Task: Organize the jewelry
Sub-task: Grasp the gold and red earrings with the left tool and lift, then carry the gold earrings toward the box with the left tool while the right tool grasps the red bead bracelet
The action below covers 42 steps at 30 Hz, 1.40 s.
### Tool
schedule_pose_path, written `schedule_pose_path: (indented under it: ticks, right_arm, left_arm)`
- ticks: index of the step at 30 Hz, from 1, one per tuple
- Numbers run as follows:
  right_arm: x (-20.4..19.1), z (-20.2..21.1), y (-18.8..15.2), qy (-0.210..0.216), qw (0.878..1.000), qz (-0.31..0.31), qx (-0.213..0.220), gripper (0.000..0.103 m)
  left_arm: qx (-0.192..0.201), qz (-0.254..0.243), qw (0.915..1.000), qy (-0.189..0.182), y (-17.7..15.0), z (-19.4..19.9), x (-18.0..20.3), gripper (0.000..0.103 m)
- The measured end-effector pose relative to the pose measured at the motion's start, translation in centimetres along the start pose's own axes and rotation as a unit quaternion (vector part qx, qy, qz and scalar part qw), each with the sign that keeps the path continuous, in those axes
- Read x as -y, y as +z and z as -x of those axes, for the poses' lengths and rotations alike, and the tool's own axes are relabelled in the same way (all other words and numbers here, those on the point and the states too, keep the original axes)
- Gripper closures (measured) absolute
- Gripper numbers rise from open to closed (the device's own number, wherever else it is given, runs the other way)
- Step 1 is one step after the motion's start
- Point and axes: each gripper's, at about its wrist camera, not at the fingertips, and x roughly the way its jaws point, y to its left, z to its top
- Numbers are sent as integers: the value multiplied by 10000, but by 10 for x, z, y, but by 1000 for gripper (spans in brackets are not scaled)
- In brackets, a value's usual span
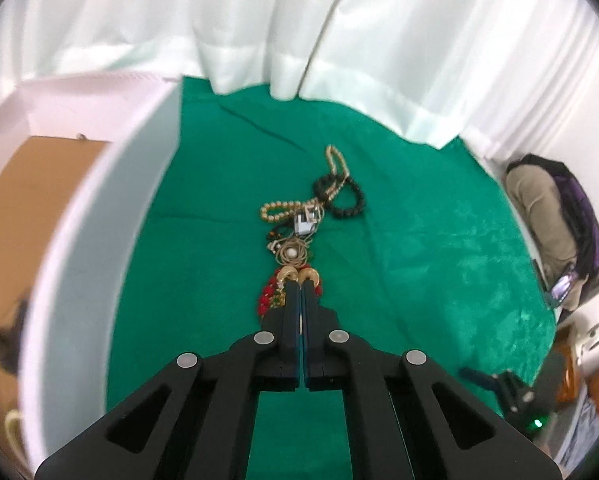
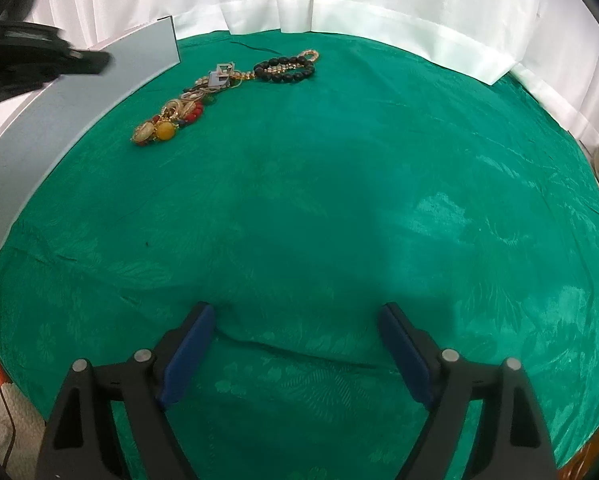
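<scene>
Your left gripper [image 1: 301, 286] is pinched together over the jewelry pile [image 1: 299, 240] — your right gripper [image 2: 295, 320] gapes wide.

Only your left view shows gold hoops [image 1: 301, 276] at the fingertips; whether they're gripped is unclear. Your right view puts the pile far ahead-left — beside the white box [image 2: 79, 92].

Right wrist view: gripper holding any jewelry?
No. The right gripper is wide open over bare green cloth, far from the jewelry pile.
</scene>
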Motion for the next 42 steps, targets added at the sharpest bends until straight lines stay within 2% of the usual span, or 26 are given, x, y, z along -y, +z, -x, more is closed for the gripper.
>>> schedule_pose_path:
  ticks: [2, 3, 5, 6, 7, 8, 13, 14, 16, 19, 20, 26, 31, 34, 42]
  right_arm:
    - [0, 0, 0, 0, 10000, -4, 3, 16]
    - [0, 0, 0, -2, 10000, -5, 4, 16]
    - [0, 0, 0, -3, 10000, -6, 2, 16]
    - [0, 0, 0, -3, 10000, -5, 1, 16]
    - [0, 0, 0, -6, 10000, -6, -3, 16]
    - [0, 0, 0, -6, 10000, -7, -1, 16]
    - [1, 0, -1, -1, 10000, -5, -30, 16]
    - [1, 0, 0, 2, 10000, -1, -33, 16]
    - [2, 0, -1, 10, 10000, 4, -29, 16]
    - [1, 0, -1, 18, 10000, 11, -16, 16]
    - [1, 0, -2, 17, 10000, 9, -14, 16]
    - [1, 0, -1, 18, 10000, 6, -17, 16]
    - [0, 0, -1, 5, 10000, -2, -21, 16]
    - [0, 0, -1, 5, 10000, 3, -26, 16]
    - [-1, -2, 6, 60, 9997, 118, -227, 16]
  left_arm:
    - [-38, -86, 9999, 130, -2, 5, 1, 103]
    - [-93, -166, 9996, 219, -4, 2, 2, 100]
    - [-260, -337, 9988, 253, -12, -12, 5, 77]
    - [-319, -387, 9984, 259, -15, -21, 8, 52]
    - [-325, -432, 9982, 261, -17, -29, 10, 41]
    - [-321, -569, 9976, 231, -22, -41, 15, 40]
    - [-604, -1046, 9913, 525, -36, -89, 29, 42]
    - [-644, -1085, 9902, 598, -37, -98, 30, 45]
    - [-657, -1052, 9901, 660, -38, -106, 28, 71]
    - [-606, -730, 9943, 481, -36, -104, 20, 91]
    - [-585, -649, 9952, 431, -35, -100, 18, 94]
    - [-269, -470, 9985, 123, -39, -50, 18, 94]
    - [123, -161, 9997, -153, -43, 17, 13, 94]
    - [282, -44, 9994, -186, -50, 47, 6, 94]
    - [459, 402, 9979, -208, -77, 83, -19, 94]
